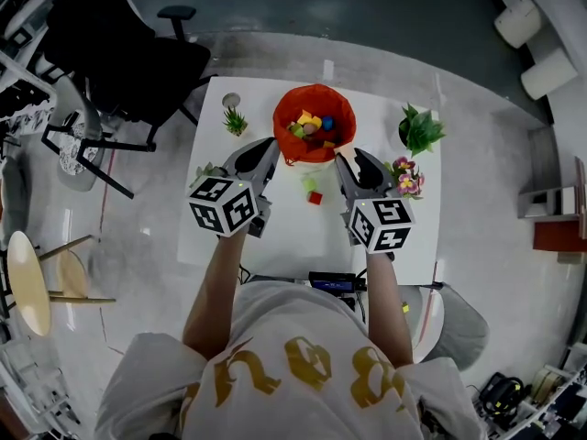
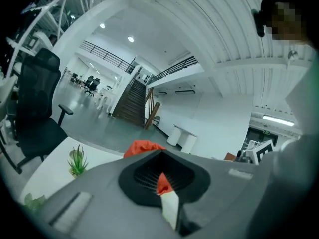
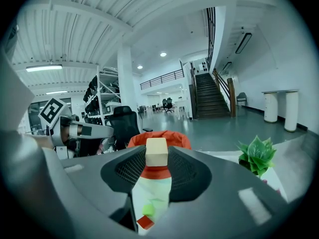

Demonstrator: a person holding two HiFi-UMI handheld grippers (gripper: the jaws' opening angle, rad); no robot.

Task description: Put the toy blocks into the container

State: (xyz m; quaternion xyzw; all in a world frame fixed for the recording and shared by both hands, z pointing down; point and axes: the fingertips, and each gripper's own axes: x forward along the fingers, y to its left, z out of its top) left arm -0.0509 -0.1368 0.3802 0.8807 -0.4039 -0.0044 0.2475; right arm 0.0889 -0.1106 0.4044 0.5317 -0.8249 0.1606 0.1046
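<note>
A red container (image 1: 314,108) stands at the back middle of the white table (image 1: 293,232), with several coloured blocks inside. My right gripper (image 1: 347,161) is shut on a cream block (image 3: 156,152), held just short of the container (image 3: 158,135). On the table between the grippers lie a green block (image 1: 309,183) and a red block (image 1: 315,197); both also show under the right jaws, the green block (image 3: 152,208) and the red block (image 3: 145,222). My left gripper (image 1: 270,148) hovers by the container's left side. Its jaws stand nearly together, leaving a thin slit (image 2: 163,182) with nothing in it.
Small potted plants ring the table: a spiky one (image 1: 235,120) at the back left, a leafy one (image 1: 420,128) at the back right, pink flowers (image 1: 405,177) beside my right gripper. A black office chair (image 1: 128,62) stands off the table's left corner.
</note>
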